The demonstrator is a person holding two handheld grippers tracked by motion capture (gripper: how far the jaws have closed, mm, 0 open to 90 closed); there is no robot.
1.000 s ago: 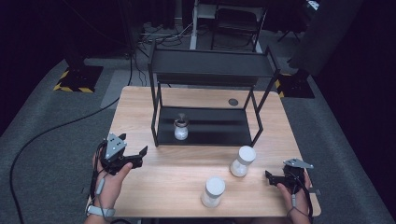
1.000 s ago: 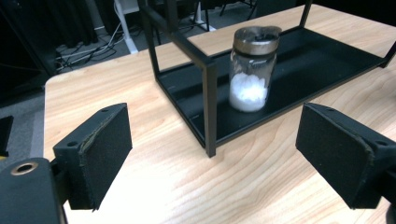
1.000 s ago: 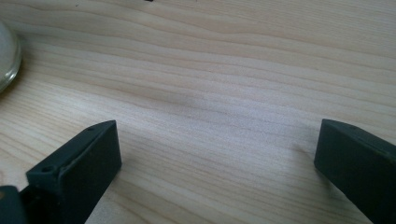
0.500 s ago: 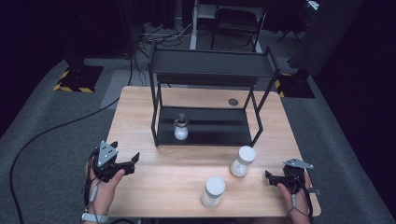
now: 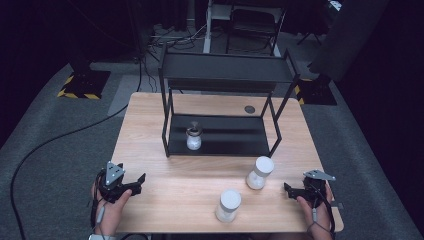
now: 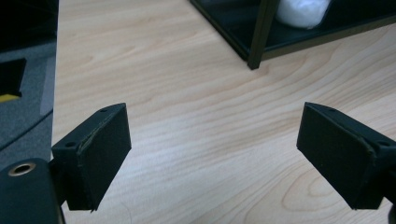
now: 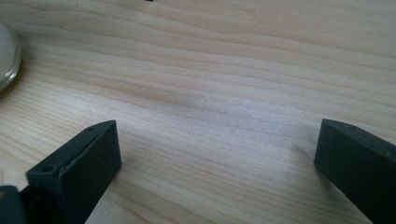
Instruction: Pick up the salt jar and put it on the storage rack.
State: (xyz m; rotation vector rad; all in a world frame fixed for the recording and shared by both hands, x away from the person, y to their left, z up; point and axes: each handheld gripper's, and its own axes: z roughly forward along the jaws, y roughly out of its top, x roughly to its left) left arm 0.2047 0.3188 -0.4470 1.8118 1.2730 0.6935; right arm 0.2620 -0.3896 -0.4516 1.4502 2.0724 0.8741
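hidden or unclear: room beyond the table was dark; a chair behind the rack was barely legible. in the left gripper view the small jar was cut off by the top edge; in the right gripper view a jar was cut off at the left edge.

surface and room: light wooden table on grey carpet; cables ran across the floor; black two-tier rack stood at the table's far half; a small dark disc lay on the tabletop by the rack.

items: small jar of white contents on the rack's lower shelf, left part. white-lidded jar upright just in front of the rack's right leg. second white-lidded jar upright nearer the table's front edge.

grippers: left gripper sat at the front left, jaws wide, nothing between, well apart from every jar. right gripper sat at the front right, jaws wide, bare wood between; the white-lidded jar stood near, untouched.
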